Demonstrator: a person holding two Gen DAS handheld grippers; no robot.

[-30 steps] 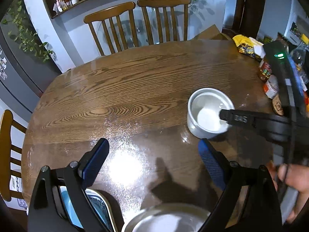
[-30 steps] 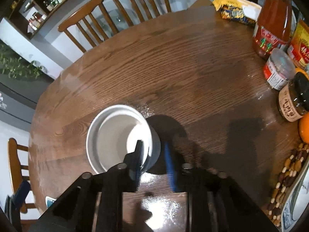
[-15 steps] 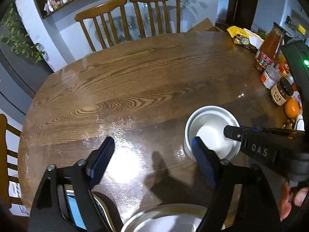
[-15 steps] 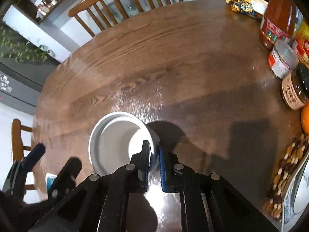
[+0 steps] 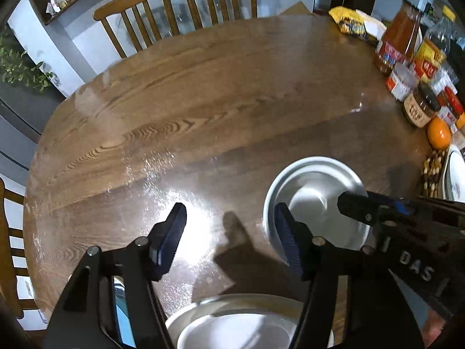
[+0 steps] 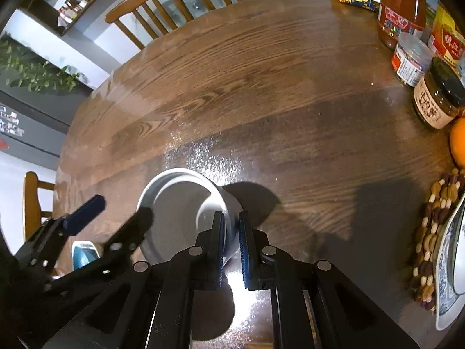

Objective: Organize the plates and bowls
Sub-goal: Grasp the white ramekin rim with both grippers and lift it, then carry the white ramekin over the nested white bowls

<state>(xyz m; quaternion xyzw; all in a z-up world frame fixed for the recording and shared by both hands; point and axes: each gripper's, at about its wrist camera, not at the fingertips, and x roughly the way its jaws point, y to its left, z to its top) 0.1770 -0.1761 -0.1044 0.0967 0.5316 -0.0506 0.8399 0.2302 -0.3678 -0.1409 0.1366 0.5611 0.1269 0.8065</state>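
Observation:
A white bowl (image 6: 180,206) is on the round wooden table (image 6: 261,81), near its front. My right gripper (image 6: 231,226) is shut on the bowl's right wall, one finger inside and one outside. The bowl also shows in the left wrist view (image 5: 314,197), with the right gripper (image 5: 375,206) reaching in from the right. My left gripper (image 5: 229,229) is open and empty, just left of the bowl, above a white plate (image 5: 232,322) at the near edge. A blue-rimmed dish (image 5: 122,314) lies partly hidden under the left finger.
Jars, a sauce bottle (image 6: 401,11), an orange (image 5: 438,133), loose nuts (image 6: 436,226) and a patterned plate (image 6: 450,270) crowd the table's right side. A snack bag (image 5: 348,26) lies at the far right. Wooden chairs (image 5: 180,8) stand behind the table.
My right gripper closed on the bowl's wall and has drawn the bowl nearer and leftward. My left gripper rose and shifted toward the bowl, its fingers still open.

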